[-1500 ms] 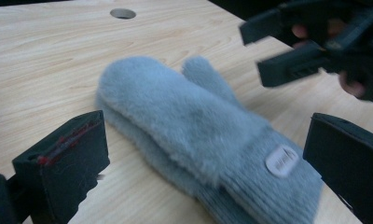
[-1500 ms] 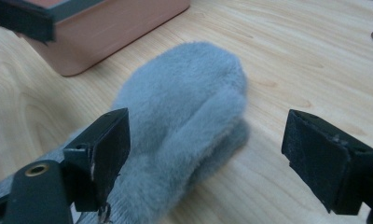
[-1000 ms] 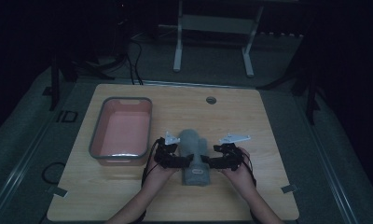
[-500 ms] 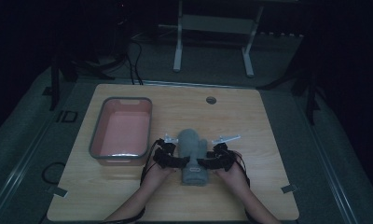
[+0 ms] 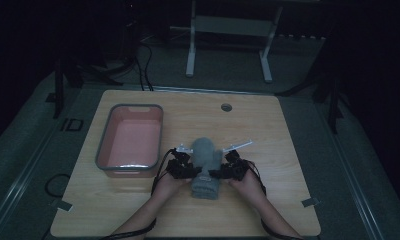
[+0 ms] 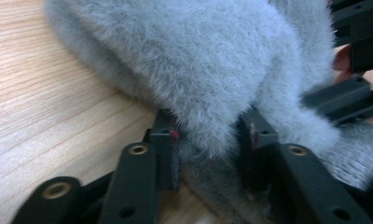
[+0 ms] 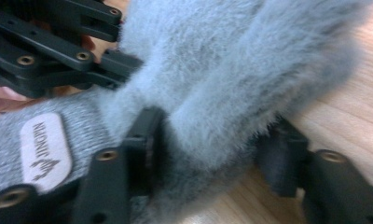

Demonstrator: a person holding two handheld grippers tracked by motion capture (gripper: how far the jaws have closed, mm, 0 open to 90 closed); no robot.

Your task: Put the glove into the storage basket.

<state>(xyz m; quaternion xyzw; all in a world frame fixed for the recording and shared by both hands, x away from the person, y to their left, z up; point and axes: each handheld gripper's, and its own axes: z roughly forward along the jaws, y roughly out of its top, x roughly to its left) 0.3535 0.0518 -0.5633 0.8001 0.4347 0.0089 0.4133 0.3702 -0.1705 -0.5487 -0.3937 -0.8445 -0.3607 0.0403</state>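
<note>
A grey fuzzy mitten [image 5: 206, 159] lies flat on the wooden table [image 5: 273, 135], its knit cuff [image 5: 205, 189] toward the near edge. My left gripper [image 5: 192, 170] pinches its left side and my right gripper [image 5: 222, 172] its right side. In the left gripper view the jaws [image 6: 212, 149] are shut on a fold of the fur [image 6: 198, 70]. From the right gripper view, my right gripper [image 7: 212, 140] has a thick bunch of fur [image 7: 231, 60] clamped between its jaws. A pale label [image 7: 44, 147] sits on the cuff, and the other gripper [image 7: 58, 46] shows beyond it.
A pink tub with a grey rim [image 5: 102, 147] stands on the table to the left of the mitten, close to my left hand. A round cable hole [image 5: 226, 107] is near the far edge. Dark floor, cables and a metal stand [image 5: 228, 40] lie beyond the table.
Both hands and the mitten have shifted very slightly to the left. Both grippers keep the same hold on it.
</note>
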